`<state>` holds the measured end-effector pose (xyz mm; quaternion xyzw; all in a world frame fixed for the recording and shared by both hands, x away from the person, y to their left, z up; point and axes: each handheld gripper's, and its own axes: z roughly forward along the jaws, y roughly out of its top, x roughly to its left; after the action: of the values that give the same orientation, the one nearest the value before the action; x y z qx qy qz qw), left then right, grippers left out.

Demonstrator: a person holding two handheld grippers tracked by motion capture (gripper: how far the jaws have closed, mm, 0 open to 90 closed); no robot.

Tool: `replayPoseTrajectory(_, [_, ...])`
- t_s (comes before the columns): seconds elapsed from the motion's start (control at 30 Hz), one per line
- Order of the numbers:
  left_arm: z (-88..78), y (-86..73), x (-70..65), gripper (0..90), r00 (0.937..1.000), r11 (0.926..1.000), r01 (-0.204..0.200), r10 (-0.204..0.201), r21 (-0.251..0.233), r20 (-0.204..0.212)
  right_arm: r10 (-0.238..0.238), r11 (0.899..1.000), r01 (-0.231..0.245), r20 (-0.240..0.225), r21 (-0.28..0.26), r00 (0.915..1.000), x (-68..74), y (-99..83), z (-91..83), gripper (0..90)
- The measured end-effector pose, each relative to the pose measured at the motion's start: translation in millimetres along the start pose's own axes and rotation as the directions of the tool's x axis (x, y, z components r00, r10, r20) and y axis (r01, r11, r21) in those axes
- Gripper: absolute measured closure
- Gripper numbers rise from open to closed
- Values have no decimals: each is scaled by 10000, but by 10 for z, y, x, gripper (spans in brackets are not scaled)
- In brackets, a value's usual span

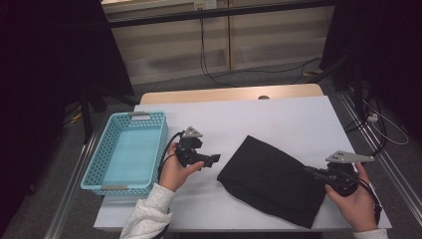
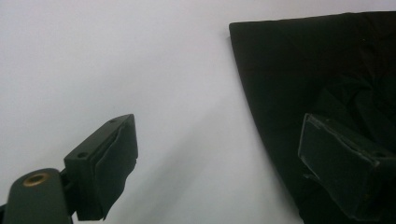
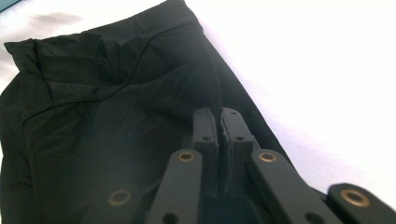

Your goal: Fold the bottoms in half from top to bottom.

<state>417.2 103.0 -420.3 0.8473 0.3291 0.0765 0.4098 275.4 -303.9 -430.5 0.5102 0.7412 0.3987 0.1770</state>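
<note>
Cloth, black and folded into a rough rectangle, lies flat on the white table toward its near right corner, turned at a slant to the table's edges. The right gripper comes in from the near right edge, held in the person's right hand, and reaches over the cloth's right side. In the right gripper view its jaws stand pressed together, pad against pad, right at a raised fold of the black fabric; the fabric rises to the tips, but whether any of it is pinched between the pads cannot be told.

The left gripper sits near the middle of the table, in the left hand, pointing toward the cloth's left corner and just short of it. Its jaws stand wide apart with nothing between them: in the left gripper view the left pad hangs over bare white tabletop and the right pad over the cloth's edge.

A light blue perforated plastic basket stands along the table's left edge, well apart from the cloth. A cable trails from the left gripper toward the person's grey sleeve.
</note>
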Motion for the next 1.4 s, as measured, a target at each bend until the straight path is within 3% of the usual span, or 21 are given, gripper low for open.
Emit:
replayPoseTrajectory(0.83, [-8,13,-27,117,10000,10000,-22,22,-48,83,90,9998,-91,88,159,9999,-45,-51,-68,865])
replayPoseTrajectory(1.4, [9,29,-121,116,9995,9997,-226,226,-6,204,249,9989,-256,200,392,9995,-107,-111,-197,865])
